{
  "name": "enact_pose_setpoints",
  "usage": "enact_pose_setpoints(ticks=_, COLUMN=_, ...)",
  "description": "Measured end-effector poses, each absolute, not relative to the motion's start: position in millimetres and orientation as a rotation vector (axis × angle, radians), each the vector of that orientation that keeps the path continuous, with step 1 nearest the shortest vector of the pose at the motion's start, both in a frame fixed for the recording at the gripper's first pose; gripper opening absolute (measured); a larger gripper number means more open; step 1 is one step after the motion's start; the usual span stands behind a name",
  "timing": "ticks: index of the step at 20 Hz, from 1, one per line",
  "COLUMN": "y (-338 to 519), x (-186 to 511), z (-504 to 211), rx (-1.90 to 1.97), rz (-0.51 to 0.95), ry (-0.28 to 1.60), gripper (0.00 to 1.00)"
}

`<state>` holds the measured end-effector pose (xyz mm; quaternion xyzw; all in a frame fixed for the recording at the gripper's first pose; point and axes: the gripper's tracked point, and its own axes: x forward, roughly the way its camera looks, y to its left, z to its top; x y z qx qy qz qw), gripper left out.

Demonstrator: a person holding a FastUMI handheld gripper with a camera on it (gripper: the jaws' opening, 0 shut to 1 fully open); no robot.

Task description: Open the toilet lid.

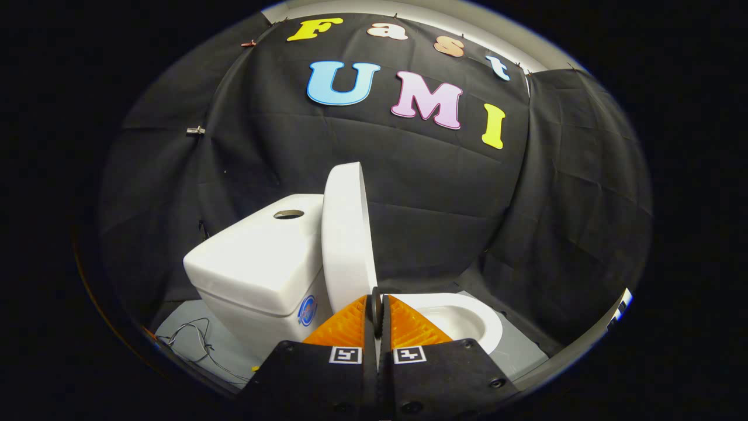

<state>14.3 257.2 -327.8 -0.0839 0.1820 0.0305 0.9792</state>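
The gripper (377, 309) is seen with its two orange fingers (345, 328) pressed together, nothing held between them. Just beyond the fingertips, the white toilet lid (346, 237) is raised upright, leaned back toward the cistern (260, 257), whose top carries a round flush-button opening (288, 214). The open toilet bowl (467, 320) is exposed beside the fingers, on the side away from the cistern. Loose wires (196, 339) are left on the grey floor (523, 356) beside the cistern.
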Motion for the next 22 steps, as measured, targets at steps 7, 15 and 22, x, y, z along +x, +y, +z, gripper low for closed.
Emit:
enact_pose_setpoints(ticks=7, y=266, x=14, z=-328, rx=-0.200, rz=0.068, ry=0.363, gripper=0.05)
enact_pose_setpoints(ticks=15, y=263, x=17, z=-323, rx=-0.191, rz=0.084, ry=0.353, gripper=0.30)
enact_pose_setpoints(ticks=22, y=263, x=10, z=-287, rx=-0.178, rz=0.116, ry=0.291, gripper=0.99)
